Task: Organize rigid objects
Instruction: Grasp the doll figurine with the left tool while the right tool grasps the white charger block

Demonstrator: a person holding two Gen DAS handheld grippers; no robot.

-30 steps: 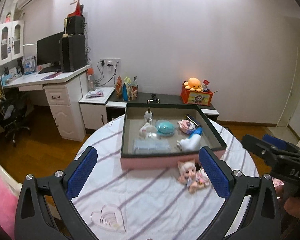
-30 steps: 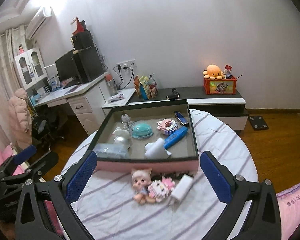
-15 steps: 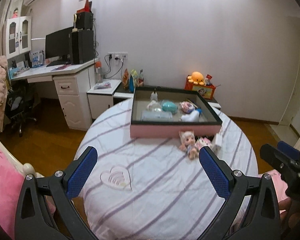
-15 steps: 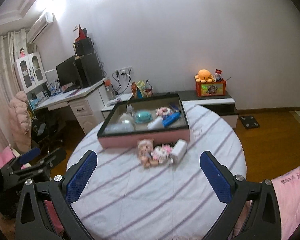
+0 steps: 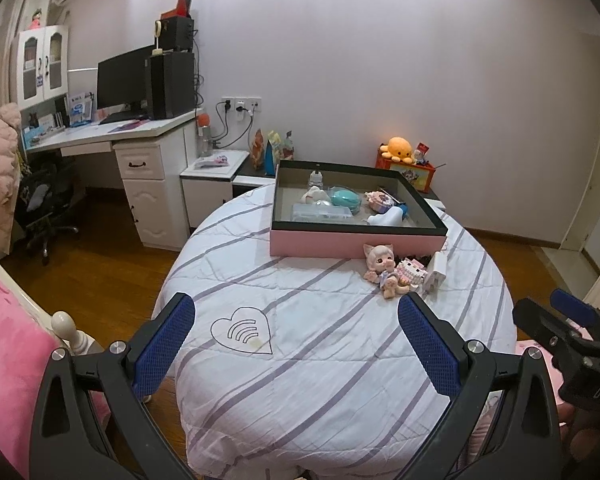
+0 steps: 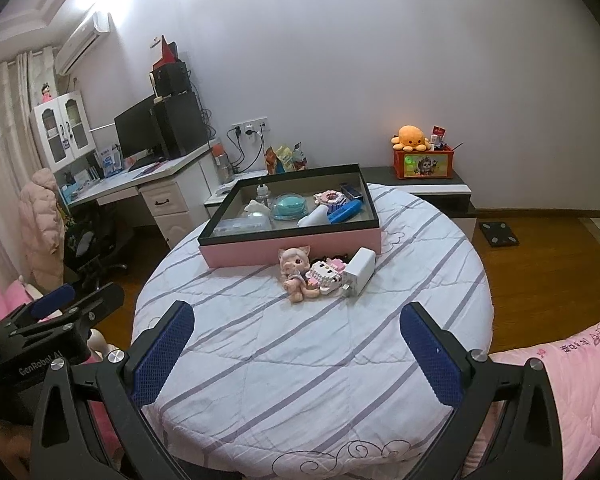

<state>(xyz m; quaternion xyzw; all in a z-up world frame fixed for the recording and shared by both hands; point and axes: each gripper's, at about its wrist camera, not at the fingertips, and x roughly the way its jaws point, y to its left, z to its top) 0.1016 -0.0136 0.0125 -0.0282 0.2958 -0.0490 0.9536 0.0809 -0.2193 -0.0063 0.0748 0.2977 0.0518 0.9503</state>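
Now both grippers are hovering over the table's point(image 6: 260, 360) near edge, the left gripper point(image 5: 296, 344) and right gripper point(image 6: 296, 350) each holding its fingers spread wide and empty. At twelve o'clock the tray point(image 6: 292, 246) is sitting, filled with small items. Just before it, a doll point(image 6: 294, 266), block toy point(image 6: 326, 274) and charger point(image 6: 360, 270) are lying touching one another.

A round striped table point(image 6: 300, 360) carries a tray point(image 6: 292, 246); doll point(image 6: 294, 266), block toy point(image 6: 326, 274) and charger point(image 6: 360, 270) lie just before the tray.
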